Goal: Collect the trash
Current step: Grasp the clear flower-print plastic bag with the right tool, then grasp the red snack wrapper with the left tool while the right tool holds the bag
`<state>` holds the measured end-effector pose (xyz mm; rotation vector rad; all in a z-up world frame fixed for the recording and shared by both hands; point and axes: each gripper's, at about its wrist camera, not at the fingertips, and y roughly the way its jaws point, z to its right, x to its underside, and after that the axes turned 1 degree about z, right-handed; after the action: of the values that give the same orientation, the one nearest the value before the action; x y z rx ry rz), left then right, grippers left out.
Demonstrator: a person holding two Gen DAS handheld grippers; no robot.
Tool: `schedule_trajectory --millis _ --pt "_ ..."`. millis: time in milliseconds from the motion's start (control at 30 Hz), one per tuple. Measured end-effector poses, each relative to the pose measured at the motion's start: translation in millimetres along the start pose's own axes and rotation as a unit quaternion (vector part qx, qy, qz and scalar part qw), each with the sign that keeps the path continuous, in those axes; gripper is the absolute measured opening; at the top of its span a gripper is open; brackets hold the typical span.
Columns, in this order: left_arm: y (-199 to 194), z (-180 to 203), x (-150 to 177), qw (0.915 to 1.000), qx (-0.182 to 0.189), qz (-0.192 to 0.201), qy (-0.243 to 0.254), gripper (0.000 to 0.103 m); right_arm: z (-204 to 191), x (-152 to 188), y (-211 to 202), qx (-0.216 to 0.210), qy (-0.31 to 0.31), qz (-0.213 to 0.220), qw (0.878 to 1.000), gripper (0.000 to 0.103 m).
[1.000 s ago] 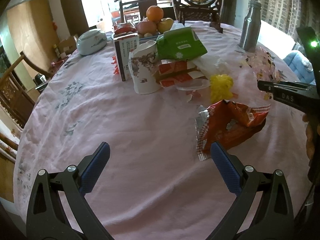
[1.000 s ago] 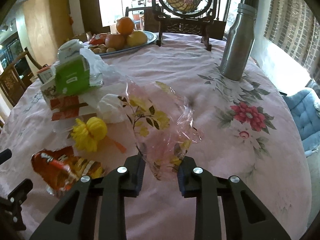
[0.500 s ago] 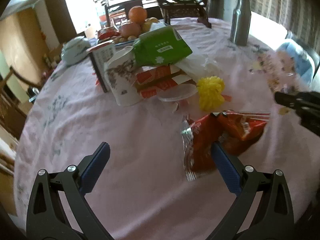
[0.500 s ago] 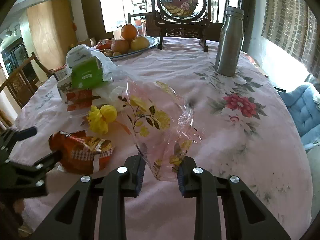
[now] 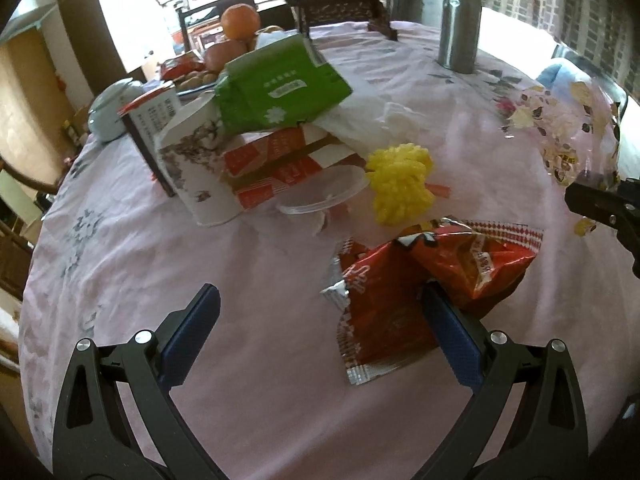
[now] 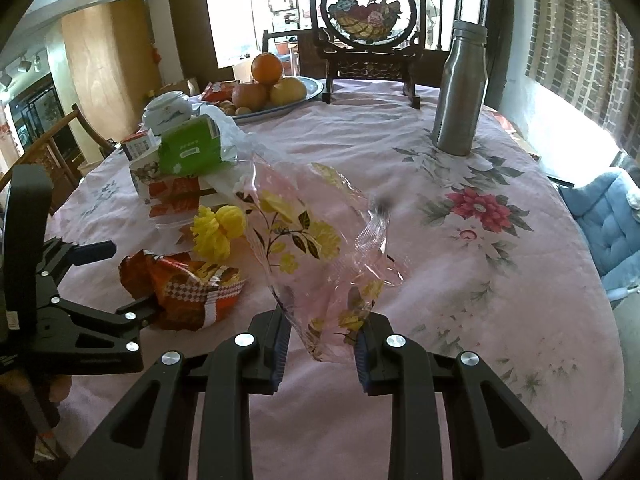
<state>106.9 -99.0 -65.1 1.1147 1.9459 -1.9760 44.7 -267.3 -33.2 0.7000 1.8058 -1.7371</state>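
Observation:
An orange-red snack wrapper [image 5: 416, 280] lies crumpled on the pink tablecloth; it also shows in the right wrist view [image 6: 184, 288]. My left gripper [image 5: 320, 328] is open, its right finger touching the wrapper's near side. My right gripper [image 6: 320, 340] is shut on a clear pink floral plastic bag [image 6: 316, 248] and holds it upright; the bag also shows in the left wrist view [image 5: 568, 132]. A yellow pom-pom [image 5: 400, 184], a clear lid [image 5: 320, 194], red-white cartons [image 5: 280, 168], a green packet [image 5: 276, 84] and a paper cup [image 5: 196, 168] lie in a heap behind.
A steel bottle [image 6: 460, 88] stands at the back right. A fruit plate [image 6: 308, 98] with oranges and a carved screen [image 6: 364, 20] stand at the back. A lidded white jar [image 6: 168, 110] sits at the left. Wooden chairs ring the table.
My left gripper has moved forward toward the snack wrapper, which now lies against its right finger. My right gripper still holds the bag and has pulled back a little.

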Motion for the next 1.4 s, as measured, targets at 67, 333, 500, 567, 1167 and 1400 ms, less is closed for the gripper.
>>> schedule_trajectory --millis 67,333,500,567,1167,1400 --pt "1.8 2.7 -0.4 1.0000 0.002 -0.001 0.008 0.096 -0.8 0.1 0.2 0.001 -0.001 -0.001 1.000 0.028" --pt "8.7 9.0 -3.2 0.9993 0.026 -0.014 0.021 0.074 -1.7 -1.0 1.4 0.006 -0.005 -0.003 1.000 0.028" --pt "8.0 11.4 -2.4 0.9985 0.044 -0.024 0.021 0.052 -3.5 -1.1 2.3 0.008 -0.008 -0.004 1.000 0.028" --pt "7.5 12.7 -1.7 0.9980 0.051 -0.029 0.022 0.026 -4.6 -0.7 2.6 0.007 -0.009 -0.005 1.000 0.028" --pt "-46.9 -6.0 21.6 0.9940 0.109 0.012 -0.011 0.002 -16.5 15.4 -21.1 -0.009 0.000 0.004 1.000 0.028" --pt "-83.6 -38.8 59.1 0.9943 0.092 0.033 -0.043 0.002 -34.1 22.5 -34.5 -0.026 -0.017 0.012 0.999 0.028"
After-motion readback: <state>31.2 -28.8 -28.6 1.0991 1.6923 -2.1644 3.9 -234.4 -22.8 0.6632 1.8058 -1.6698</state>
